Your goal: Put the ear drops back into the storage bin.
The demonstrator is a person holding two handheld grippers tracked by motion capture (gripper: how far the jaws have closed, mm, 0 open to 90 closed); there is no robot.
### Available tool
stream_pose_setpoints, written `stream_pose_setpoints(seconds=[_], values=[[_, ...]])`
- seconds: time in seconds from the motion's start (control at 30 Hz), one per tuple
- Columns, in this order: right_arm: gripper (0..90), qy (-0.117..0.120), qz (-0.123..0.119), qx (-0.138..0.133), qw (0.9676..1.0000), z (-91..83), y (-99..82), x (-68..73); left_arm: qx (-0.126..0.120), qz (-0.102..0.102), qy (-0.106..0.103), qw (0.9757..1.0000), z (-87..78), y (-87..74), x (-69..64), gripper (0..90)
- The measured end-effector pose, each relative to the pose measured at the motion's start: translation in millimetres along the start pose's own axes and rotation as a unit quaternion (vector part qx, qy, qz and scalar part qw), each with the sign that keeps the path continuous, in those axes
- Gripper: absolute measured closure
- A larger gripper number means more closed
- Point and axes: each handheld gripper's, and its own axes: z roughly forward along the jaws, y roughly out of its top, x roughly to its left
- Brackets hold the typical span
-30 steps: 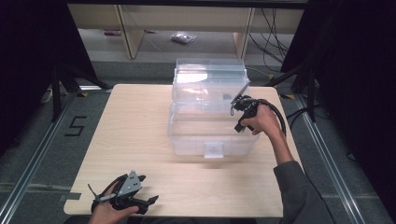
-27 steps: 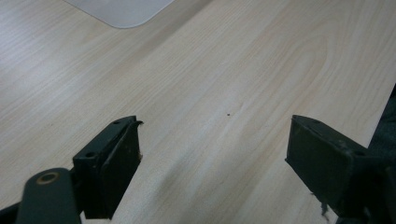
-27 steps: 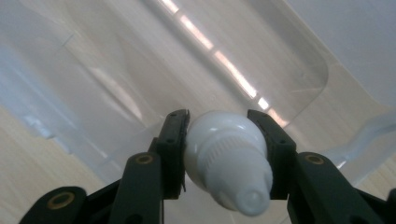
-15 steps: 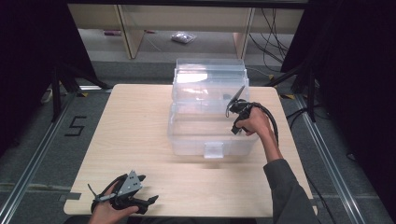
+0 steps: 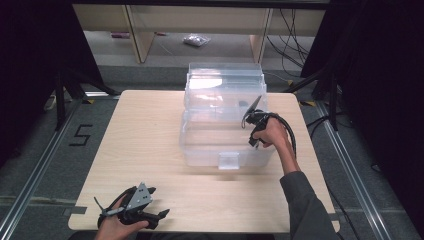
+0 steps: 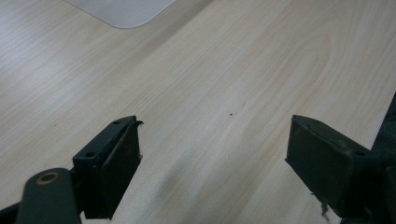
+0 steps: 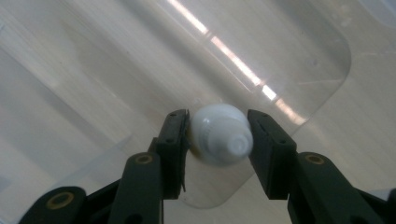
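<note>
Carrying a white bottle [image 7: 219, 134] clamped in the right gripper [image 7: 219, 140] over the clear bin [image 5: 200, 145]; next, lower and release. Left gripper [image 6: 212, 154] rests apart.

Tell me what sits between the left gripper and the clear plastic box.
Nothing: between the left gripper and the clear plastic box there is bare light wood table, as the high view shows.

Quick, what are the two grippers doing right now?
Left gripper: jaws open, holding nothing, over the table.
Right gripper: jaws shut on a white bottle.
</note>
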Motion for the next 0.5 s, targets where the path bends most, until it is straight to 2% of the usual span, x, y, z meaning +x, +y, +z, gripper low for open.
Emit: stream_pose_setpoints(seconds=[0.1, 0.13, 0.27, 0.4, 0.5], values=[[59.8, 0.003, -0.004, 0.002, 1.0000, 0.7, 0.6, 0.1, -0.004, -0.002, -0.003, 1.0000, 0.2, -0.2, -0.2, 17.0], [59.9, 0.003, 0.003, 0.011, 0.9999, 0.5, 0.5, 1.4, 0.001, 0.000, -0.001, 1.0000, -0.1, 0.1, 0.1, 17.0], [59.9, 0.000, 0.008, 0.014, 0.9999, 0.5, 0.6, 2.9, -0.005, -0.003, -0.006, 1.0000, 0.0, -0.1, -0.6, 17.0], [59.8, 0.002, -0.001, 0.018, 0.9998, 0.7, 0.3, 1.5, -0.004, -0.002, -0.003, 1.0000, 0.2, -0.1, -0.2, 17.0], [59.3, 0.004, 0.002, 0.020, 0.9998, 1.2, -0.2, 2.4, -0.006, -0.004, -0.004, 1.0000, 0.3, -0.2, -0.6, 17.1]])
